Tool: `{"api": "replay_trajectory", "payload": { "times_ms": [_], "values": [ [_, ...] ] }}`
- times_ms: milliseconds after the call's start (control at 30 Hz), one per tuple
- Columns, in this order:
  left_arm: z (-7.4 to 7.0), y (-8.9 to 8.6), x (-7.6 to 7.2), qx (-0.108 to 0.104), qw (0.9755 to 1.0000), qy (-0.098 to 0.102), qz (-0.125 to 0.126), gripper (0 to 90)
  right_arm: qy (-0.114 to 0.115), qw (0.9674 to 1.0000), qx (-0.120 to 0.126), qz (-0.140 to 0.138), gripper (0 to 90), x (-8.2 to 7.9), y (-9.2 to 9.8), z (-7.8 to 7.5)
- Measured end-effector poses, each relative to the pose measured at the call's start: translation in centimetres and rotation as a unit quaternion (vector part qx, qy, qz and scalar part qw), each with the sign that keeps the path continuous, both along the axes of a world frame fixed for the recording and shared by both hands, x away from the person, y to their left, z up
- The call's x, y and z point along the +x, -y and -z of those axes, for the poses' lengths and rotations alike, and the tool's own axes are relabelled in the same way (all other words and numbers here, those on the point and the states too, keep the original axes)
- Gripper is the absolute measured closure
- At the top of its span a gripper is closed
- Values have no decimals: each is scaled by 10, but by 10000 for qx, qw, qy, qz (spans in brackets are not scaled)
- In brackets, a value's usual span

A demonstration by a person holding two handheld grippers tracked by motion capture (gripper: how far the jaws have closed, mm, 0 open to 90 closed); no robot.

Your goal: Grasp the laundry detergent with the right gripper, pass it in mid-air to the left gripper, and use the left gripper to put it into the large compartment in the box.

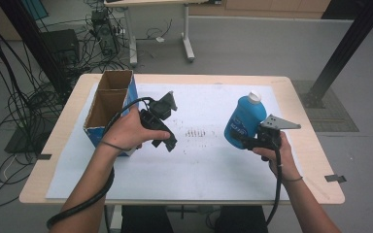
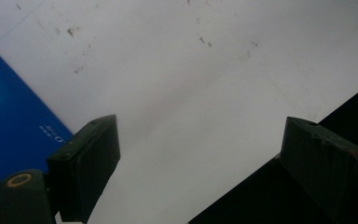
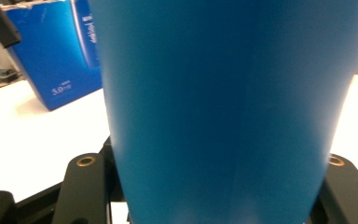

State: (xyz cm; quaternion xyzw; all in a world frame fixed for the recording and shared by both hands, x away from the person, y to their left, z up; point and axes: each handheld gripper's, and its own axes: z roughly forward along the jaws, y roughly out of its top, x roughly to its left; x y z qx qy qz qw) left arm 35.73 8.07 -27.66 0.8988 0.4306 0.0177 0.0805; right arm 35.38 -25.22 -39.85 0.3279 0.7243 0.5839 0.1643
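Blue plastic bottle point(image 1: 244, 120) with a white cap, tilted, lower body held in the right gripper point(image 1: 249, 141) over the right half of the bench point(image 1: 296, 104); whether its base touches the white sheet point(image 1: 204, 160) or hangs just above it cannot be told from the high view. In the right gripper view the bottle point(image 3: 228, 107) sits between the two jaws, one on each flank, so the right gripper looks closed on it. Judgement: smooth, glossy moulded wall, probably slick and slightly yielding under squeeze; if full of liquid it would be fairly heavy and top-shifting when tipped, but fill level is not visible. Best hold is likely where it is now, across the broad lower body; the neck below the cap is narrower but gives less control of swing. Left gripper point(image 1: 161, 127) held in the left hand point(image 1: 128, 130) above the sheet, just right of the cardboard box point(image 1: 109, 104); in the left gripper view its jaws stand wide apart with nothing between, bare sheet point(image 2: 191, 93) below and a blue box side point(image 2: 9, 121) at the left edge. The box is open-topped, blue outside, split into two compartments, both apparently vacant. Between bottle and box lies open sheet with faint dark marks; only the left gripper and its trailing cable stand in that path.
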Motion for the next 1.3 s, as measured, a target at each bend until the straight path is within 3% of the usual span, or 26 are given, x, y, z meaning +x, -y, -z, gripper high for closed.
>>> {"api": "replay_trajectory", "payload": {
  "times_ms": [367,433,567,800,967,1300],
  "values": [
    [-26,3,0,-66,9992,27,391,124,-11,9992,-53,-402,401,4,-4,-15],
    [-30,4,0,-89,9989,36,469,124,70,9985,-63,-538,401,6,-4,-15],
    [-35,6,-1,-162,9981,38,593,124,-77,9975,81,-694,401,5,-7,-16],
    [-35,9,-1,-140,9970,5,762,124,-161,9938,183,-1083,401,11,-13,-16],
    [-38,6,-1,-276,9962,32,828,125,-91,9917,162,-1275,401,15,-15,-18],
    [-46,8,0,-269,9944,41,1024,125,25,9851,113,-1717,401,16,-30,-24]
  ]
}}
